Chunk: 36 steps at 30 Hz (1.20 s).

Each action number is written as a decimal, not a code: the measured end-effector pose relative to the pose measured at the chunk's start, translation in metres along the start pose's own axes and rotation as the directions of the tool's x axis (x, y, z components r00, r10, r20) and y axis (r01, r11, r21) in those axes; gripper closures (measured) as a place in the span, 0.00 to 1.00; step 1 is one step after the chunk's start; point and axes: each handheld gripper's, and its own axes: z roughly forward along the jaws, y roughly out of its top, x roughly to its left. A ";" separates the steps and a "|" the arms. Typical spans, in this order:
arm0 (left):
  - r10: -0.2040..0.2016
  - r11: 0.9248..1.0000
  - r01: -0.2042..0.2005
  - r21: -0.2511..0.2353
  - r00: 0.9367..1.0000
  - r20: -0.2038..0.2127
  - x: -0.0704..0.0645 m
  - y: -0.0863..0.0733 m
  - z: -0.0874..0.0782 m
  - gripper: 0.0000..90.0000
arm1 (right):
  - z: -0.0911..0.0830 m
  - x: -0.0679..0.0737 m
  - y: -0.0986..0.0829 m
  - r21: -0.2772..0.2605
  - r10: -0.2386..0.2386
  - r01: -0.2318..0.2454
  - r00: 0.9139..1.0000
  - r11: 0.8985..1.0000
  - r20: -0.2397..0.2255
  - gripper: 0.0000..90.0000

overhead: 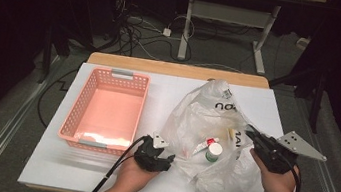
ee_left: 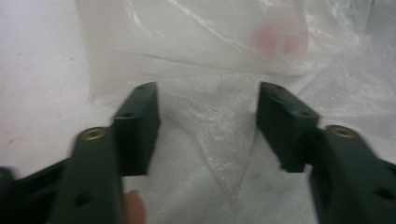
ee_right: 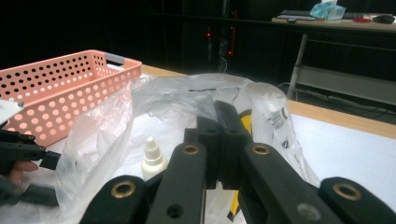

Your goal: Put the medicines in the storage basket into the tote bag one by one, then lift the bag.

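Note:
A clear plastic bag (overhead: 207,108) lies crumpled on the white table, right of centre. Inside it I see a small white bottle (overhead: 213,151), a white tube with a red cap (overhead: 204,144) and a yellowish item (overhead: 230,133). My right gripper (overhead: 250,133) is shut on the bag's right rim and holds it up, so the mouth gapes (ee_right: 107,121). Its jaws (ee_right: 223,114) are pressed together, with the white bottle (ee_right: 153,156) just beyond them. My left gripper (overhead: 168,160) is open at the bag's lower left edge, with bag film (ee_left: 210,60) lying between and ahead of its jaws (ee_left: 208,100).
A pink perforated basket (overhead: 111,75) stands empty on the left half of the table (overhead: 48,159), its long side close to my left hand. Beyond the table's far wooden edge are cables and desk legs on the floor.

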 end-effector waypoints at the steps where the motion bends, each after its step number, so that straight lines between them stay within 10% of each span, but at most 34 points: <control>1: 0.006 1.000 -0.006 -0.004 1.000 0.008 0.000 0.000 0.000 0.52 | 0.000 0.000 -0.001 0.002 0.001 -0.001 1.000 1.000 -0.001 1.00; 10: 0.052 0.999 -0.050 -0.013 0.993 0.104 0.001 -0.001 0.000 0.97 | 0.001 0.003 -0.004 0.016 -0.003 0.003 1.000 1.000 -0.007 1.00; 27: 0.087 0.987 -0.073 -0.146 0.992 0.092 -0.002 -0.010 -0.013 0.98 | 0.003 0.014 -0.005 0.012 -0.035 0.035 0.999 0.999 -0.021 1.00; 36: 0.108 0.965 -0.082 -0.248 0.990 0.093 -0.005 -0.011 -0.021 0.98 | 0.004 0.016 -0.002 0.001 -0.042 0.042 0.999 0.999 -0.019 1.00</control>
